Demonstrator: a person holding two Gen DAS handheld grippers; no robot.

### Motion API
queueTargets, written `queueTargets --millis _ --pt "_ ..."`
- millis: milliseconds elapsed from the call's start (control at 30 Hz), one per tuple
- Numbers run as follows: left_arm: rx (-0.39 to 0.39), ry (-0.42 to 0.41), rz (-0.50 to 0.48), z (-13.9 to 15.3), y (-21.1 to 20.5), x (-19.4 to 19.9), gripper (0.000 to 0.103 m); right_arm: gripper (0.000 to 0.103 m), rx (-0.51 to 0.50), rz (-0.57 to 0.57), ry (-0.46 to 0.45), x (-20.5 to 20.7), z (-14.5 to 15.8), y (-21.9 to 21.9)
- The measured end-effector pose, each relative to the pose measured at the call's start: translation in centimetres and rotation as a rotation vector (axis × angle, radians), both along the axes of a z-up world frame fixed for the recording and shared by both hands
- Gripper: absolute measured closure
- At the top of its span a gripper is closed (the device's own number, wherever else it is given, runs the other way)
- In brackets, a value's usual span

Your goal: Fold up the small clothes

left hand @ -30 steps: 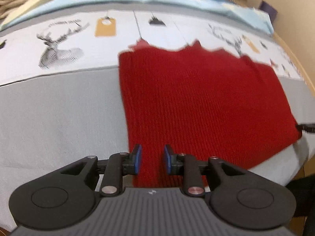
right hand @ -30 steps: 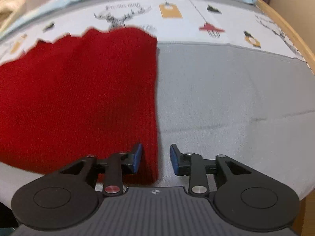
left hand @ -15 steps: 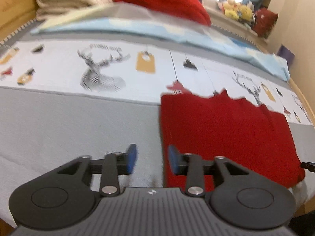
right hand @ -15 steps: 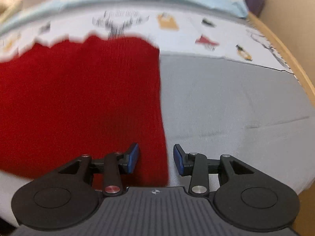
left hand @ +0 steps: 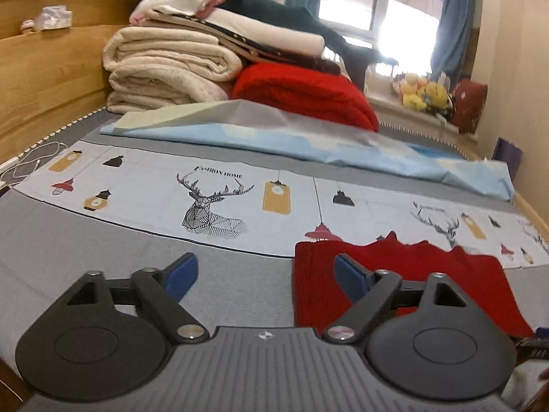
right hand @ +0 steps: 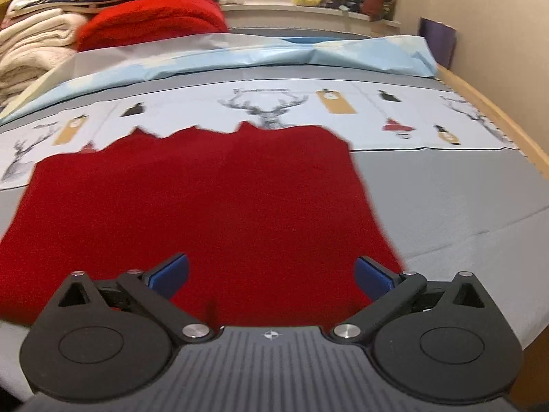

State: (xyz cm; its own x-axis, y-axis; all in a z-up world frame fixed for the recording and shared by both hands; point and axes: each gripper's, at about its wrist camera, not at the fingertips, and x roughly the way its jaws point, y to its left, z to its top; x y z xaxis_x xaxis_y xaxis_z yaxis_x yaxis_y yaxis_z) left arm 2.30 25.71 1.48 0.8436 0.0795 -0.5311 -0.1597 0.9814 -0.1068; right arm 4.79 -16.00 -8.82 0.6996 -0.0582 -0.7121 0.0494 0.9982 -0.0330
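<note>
The left gripper hangs with jaws spread, holding nothing; the red knit garment lies flat on the bed; the right gripper gapes likewise. Pinch matching near corners, then fold evenly.

Window glare, soft blur, fisheye-bent edges.

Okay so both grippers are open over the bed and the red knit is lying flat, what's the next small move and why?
Probably lower the right gripper onto the near edge of the red knit and pinch it. Its open jaws already straddle that hem, while the left gripper sits mostly over bare grey sheet, just off the cloth's left edge. The knit lies flat, one layer showing.
</note>
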Motion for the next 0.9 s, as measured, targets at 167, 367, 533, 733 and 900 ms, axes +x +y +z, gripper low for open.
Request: queueTargets --millis 167,367,533,733,900 --pt "0.051 -0.006 0.003 -0.1 0.1 -0.9 0.008 0.001 -0.060 0.128 -0.053 -1.1 0.1 5.3" --pt "0.035 0.045 0.025 -1.0 3.1 -0.9 0.008 0.001 -0.054 0.194 -0.054 -1.2 -0.2 8.1" --pt "0.040 0.077 0.030 -1.6 5.7 -1.8 0.008 0.001 -0.059 0.215 -0.070 -0.7 -0.2 9.5" --pt "0.047 0.111 0.056 -2.5 8.5 -2.5 0.008 0.007 -0.068 0.318 -0.058 -1.2 -0.6 12.1" --pt "0.028 0.120 0.084 -2.8 10.5 -2.9 0.008 0.031 -0.058 0.402 -0.045 -1.9 -0.4 14.6"
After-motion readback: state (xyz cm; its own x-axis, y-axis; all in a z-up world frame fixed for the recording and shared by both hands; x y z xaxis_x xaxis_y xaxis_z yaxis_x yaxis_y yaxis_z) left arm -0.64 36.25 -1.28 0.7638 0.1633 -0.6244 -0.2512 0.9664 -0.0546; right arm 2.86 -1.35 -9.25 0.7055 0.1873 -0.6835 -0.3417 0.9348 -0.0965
